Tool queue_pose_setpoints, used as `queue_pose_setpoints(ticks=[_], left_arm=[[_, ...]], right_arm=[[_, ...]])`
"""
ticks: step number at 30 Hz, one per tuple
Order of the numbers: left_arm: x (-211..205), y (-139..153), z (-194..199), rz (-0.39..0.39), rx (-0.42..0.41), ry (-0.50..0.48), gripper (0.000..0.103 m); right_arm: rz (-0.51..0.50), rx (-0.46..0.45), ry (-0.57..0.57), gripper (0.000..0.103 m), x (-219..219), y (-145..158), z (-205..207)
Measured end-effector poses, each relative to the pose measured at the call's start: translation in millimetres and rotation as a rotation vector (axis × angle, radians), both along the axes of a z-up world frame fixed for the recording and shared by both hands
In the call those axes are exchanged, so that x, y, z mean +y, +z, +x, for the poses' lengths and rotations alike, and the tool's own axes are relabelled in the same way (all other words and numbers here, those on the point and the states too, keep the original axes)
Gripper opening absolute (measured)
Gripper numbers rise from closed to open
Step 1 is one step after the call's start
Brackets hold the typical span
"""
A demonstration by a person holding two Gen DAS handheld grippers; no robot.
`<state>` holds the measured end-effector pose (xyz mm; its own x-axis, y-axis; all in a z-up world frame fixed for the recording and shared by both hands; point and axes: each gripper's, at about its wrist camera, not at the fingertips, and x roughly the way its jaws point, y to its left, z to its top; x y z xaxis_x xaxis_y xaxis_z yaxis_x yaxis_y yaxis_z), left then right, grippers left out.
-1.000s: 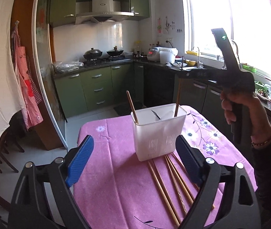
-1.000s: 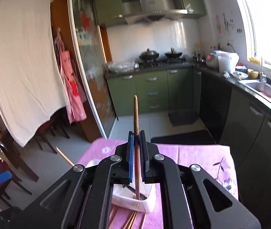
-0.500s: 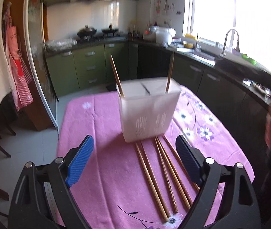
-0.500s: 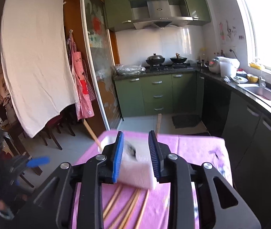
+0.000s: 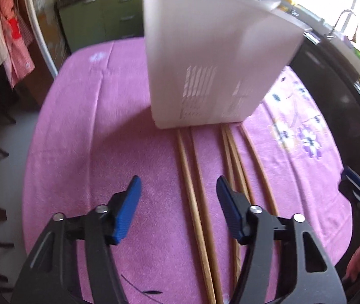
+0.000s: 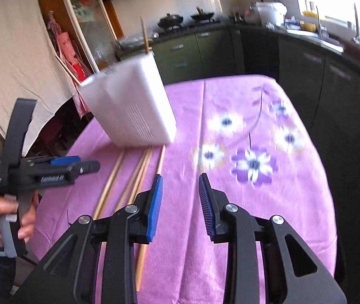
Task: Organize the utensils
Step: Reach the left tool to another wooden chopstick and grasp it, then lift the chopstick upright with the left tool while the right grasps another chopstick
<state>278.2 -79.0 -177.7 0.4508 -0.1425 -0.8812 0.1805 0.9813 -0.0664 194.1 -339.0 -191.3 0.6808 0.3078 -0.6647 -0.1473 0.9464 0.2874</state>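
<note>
The right gripper (image 6: 178, 202), a second ago clenched on a chopstick, now hangs released and empty; that stick stands in the white holder (image 5: 213, 58); the left gripper (image 5: 177, 210) is closing, nothing pinched, over the near chopsticks (image 5: 192, 202) on the pink cloth (image 5: 78, 152); next pickup likely.

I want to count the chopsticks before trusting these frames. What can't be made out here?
- Inside of the white holder: hidden by its own wall in both views.
- Chopsticks on the cloth: left view, near ends run under the left tongs; motion blur merges some.
- Holder's upright chopstick: the left view cuts it off at the top edge.
</note>
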Motion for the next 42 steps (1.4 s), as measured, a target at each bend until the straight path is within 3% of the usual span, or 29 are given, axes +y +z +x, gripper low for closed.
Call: queue_pose_setpoints(ticks=[3,7,16,27,35,42], left_arm=[[0,-11,9,0.000,0.031,0.015,0.053],[-3,-20,18,0.021,0.058,0.034,0.042],[-14,-27,28,0.036,0.082,0.034,0.040],[-5,-30,34,0.046,0.106,0.054,0.009],[5,-27,24,0.049,0.092,0.035,0.007],[19,15,-7,0.006,-0.023,0.031,0.007]], right_arm=[[0.011,0.014,0.005,0.030,-1,-7,1],[0.022,0.018,0.009,0.030,-1,-7,4],[0.051,0.034,0.015,0.031,-5,-9,7],[0.068,0.040,0.016,0.031,-9,-11,7],[0.071,0.036,0.023,0.031,-7,-8,7],[0.064,0.030,0.028,0.031,-2,-4,8]])
